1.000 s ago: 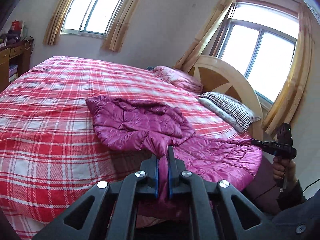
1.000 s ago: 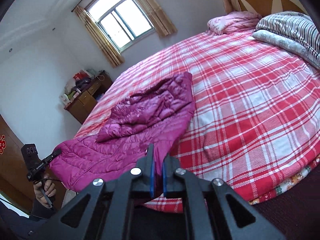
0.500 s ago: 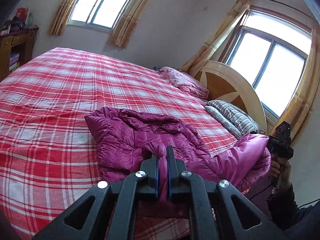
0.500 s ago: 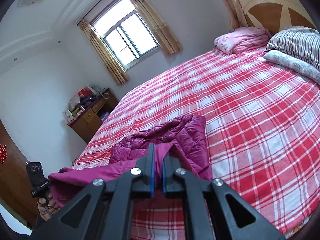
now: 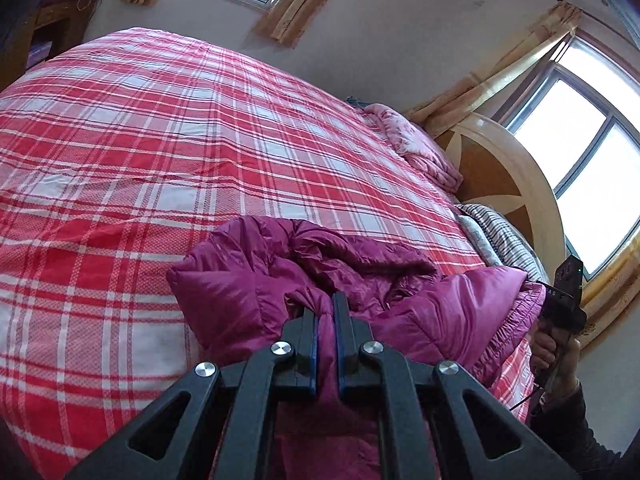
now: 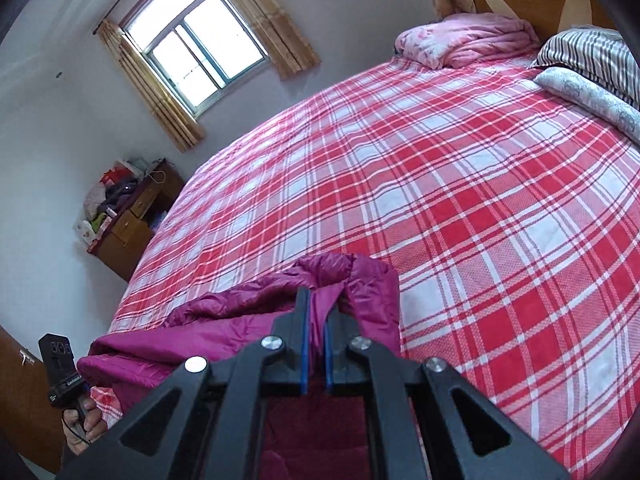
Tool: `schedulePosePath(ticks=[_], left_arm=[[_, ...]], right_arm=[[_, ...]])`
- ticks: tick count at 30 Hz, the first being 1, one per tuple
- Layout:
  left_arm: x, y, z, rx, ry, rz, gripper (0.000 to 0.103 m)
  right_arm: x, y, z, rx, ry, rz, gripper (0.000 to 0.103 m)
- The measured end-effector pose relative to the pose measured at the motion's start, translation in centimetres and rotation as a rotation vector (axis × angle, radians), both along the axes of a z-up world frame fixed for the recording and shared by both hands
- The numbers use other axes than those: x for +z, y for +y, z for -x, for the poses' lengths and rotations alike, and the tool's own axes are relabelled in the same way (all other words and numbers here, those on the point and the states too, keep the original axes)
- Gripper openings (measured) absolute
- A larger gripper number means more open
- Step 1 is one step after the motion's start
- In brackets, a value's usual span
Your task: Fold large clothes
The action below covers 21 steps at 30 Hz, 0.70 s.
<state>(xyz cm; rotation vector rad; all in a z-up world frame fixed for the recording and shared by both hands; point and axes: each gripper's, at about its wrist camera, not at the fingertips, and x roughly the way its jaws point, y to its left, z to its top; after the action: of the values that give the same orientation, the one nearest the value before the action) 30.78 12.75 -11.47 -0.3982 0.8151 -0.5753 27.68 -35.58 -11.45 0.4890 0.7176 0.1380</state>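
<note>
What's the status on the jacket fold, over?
Left gripper and right gripper both shut on the purple jacket. Jacket bunched at near edge of plaid bed. Nothing in the way.

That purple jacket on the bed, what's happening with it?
A person is folding the puffy magenta jacket on the red plaid bed. Each hand holds a gripping tool: the left tool and the right tool are both clamped shut on the jacket's fabric, with the near part lifted toward the far part.

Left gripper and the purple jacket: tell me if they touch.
Touching. The left wrist view shows the left gripper shut on a fold of the purple jacket.
</note>
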Motion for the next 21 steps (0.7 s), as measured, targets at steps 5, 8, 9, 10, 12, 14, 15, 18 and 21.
schedulePosePath(ticks=[5, 8, 9, 10, 12, 14, 15, 18, 21], left_arm=[[-0.7, 0.2, -3.2, 0.063, 0.066, -0.024, 0.011], [-0.5, 1.7, -3.5, 0.096, 0.067, 0.033, 0.013], [-0.3, 2.1, -3.3, 0.118, 0.055, 0.023, 0.013], [0.0, 2.5, -3.3, 0.141, 0.038, 0.005, 0.013], [1.1, 2.9, -2.4, 0.23, -0.039, -0.084, 0.018], [2.4, 2.3, -1.2, 0.278, -0.117, -0.156, 0.027], [3.1, 1.7, -0.6, 0.277, -0.16, -0.167, 0.036], [4.6, -2.4, 2.6, 0.242, -0.291, -0.261, 0.08], [4.2, -8.0, 2.6, 0.18, -0.364, -0.407, 0.081]], right_arm=[[-2.8, -0.2, -4.0, -0.048, 0.057, 0.029, 0.007], [-4.1, -0.1, -5.3, -0.063, 0.083, 0.047, 0.007], [-4.5, 0.0, -5.7, -0.065, 0.089, 0.055, 0.007], [-4.7, 0.1, -5.9, -0.066, 0.091, 0.066, 0.007], [-5.0, 0.4, -6.4, -0.073, 0.092, 0.094, 0.008], [-5.3, 0.8, -6.8, -0.073, 0.095, 0.119, 0.008], [-5.3, 1.0, -7.0, -0.077, 0.093, 0.132, 0.008], [-5.3, 1.4, -7.6, -0.095, 0.089, 0.169, 0.008], [-4.8, 1.7, -7.9, -0.124, 0.081, 0.184, 0.017]])
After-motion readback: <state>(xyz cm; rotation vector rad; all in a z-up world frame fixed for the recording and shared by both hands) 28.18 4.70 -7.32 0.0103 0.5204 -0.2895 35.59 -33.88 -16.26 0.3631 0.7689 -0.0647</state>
